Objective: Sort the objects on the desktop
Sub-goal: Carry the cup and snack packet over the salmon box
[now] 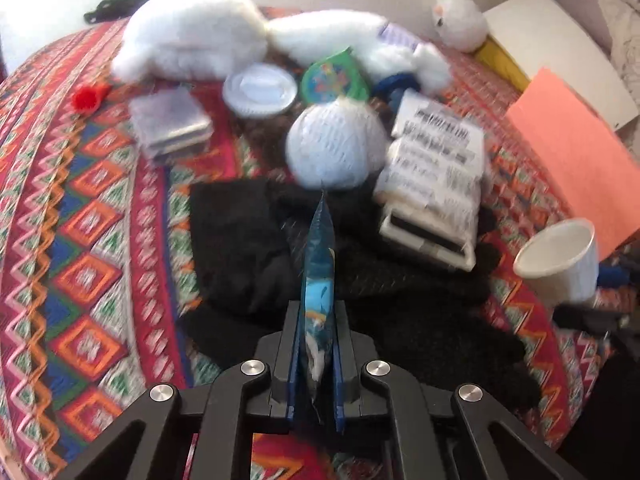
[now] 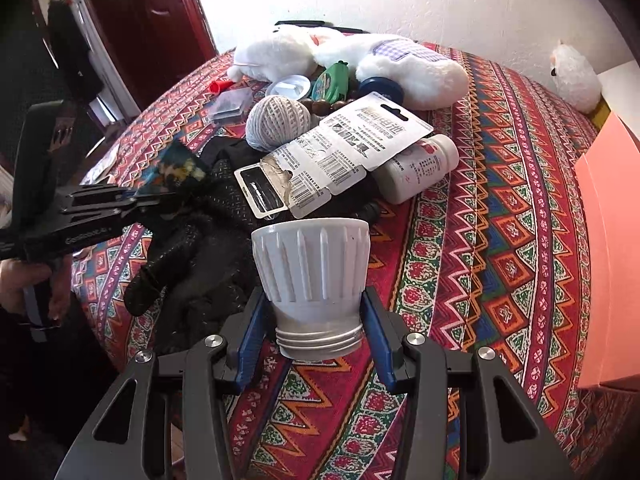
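My left gripper is shut on a thin blue printed packet, which stands edge-on between the pads above black gloves. The right wrist view shows that same left gripper at the left, with the packet sticking out of it. My right gripper is shut on a white ribbed plastic housing with a threaded neck, held just above the patterned cloth. The housing also shows at the right of the left wrist view.
Behind the gloves lie a white ball of string, a torn battery card, a white bottle, a white lid, a clear box and a white plush toy. A salmon box stands at the right edge.
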Available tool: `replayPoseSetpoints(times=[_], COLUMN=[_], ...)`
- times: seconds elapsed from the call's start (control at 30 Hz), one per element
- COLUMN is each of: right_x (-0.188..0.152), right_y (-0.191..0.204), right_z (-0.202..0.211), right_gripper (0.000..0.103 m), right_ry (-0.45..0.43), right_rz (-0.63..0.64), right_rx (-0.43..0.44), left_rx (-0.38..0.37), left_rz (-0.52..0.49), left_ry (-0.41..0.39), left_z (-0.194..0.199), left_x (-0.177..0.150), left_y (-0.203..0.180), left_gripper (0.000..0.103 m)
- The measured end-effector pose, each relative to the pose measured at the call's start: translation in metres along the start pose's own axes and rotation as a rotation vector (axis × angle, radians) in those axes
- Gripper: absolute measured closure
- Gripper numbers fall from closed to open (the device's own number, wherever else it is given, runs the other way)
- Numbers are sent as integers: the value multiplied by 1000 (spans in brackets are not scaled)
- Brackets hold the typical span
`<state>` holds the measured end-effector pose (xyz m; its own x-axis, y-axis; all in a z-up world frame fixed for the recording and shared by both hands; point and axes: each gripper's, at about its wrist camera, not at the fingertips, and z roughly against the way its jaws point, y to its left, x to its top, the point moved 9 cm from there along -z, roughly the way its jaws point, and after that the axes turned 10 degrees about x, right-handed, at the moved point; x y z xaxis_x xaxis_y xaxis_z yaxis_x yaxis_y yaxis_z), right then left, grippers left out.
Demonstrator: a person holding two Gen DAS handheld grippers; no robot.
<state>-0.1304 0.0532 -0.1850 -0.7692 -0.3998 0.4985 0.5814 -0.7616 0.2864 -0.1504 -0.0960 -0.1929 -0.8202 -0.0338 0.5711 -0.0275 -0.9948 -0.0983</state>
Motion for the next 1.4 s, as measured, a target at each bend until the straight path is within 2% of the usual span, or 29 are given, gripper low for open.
replayPoseSetpoints(times=[0.13, 0.2, 0.23, 0.27, 0.3, 0.33, 0.47, 0.6, 0.8, 1.03, 1.4], right_x=[-4, -5, -6, -6, -7, -7, -9, -13, -17, -33, -81], right_y=[3, 1, 0, -1, -3, -3, -4, 1, 15, 20, -7], right_z=[2, 2, 2, 3, 3, 4, 8, 14, 35, 77, 162], right_gripper=[54, 54, 54, 54, 54, 54, 54, 54, 54, 54, 54], right_ry=[-4, -6, -6, -9, -11, -14, -21, -27, -66, -127, -225], right_rz=[-8, -13, -16, -19, -23, -27, -35, -31, -17, -40, -119], right_rx=[16, 19, 20, 19, 18, 20, 28, 36, 41, 18, -85], left_rx=[38, 44, 39, 35, 33, 36, 51, 4, -25, -72, -139], left_rz=[30, 51, 63, 75, 81, 75, 92, 136, 83, -15, -164], left_ry=[-14, -1, 4, 9, 13, 13, -4, -32, -67, -94, -118], left_z=[-14, -25, -30, -34, -38, -37, -19, 13, 58, 100, 138], left_x=[17, 20, 20, 20, 20, 20, 21, 19, 7, -10, -25], left_y=[1, 3, 4, 5, 6, 6, 4, -2, -28, -77, -163], left_gripper=[92, 80, 80, 81, 95, 97, 98, 98, 98, 98, 98])
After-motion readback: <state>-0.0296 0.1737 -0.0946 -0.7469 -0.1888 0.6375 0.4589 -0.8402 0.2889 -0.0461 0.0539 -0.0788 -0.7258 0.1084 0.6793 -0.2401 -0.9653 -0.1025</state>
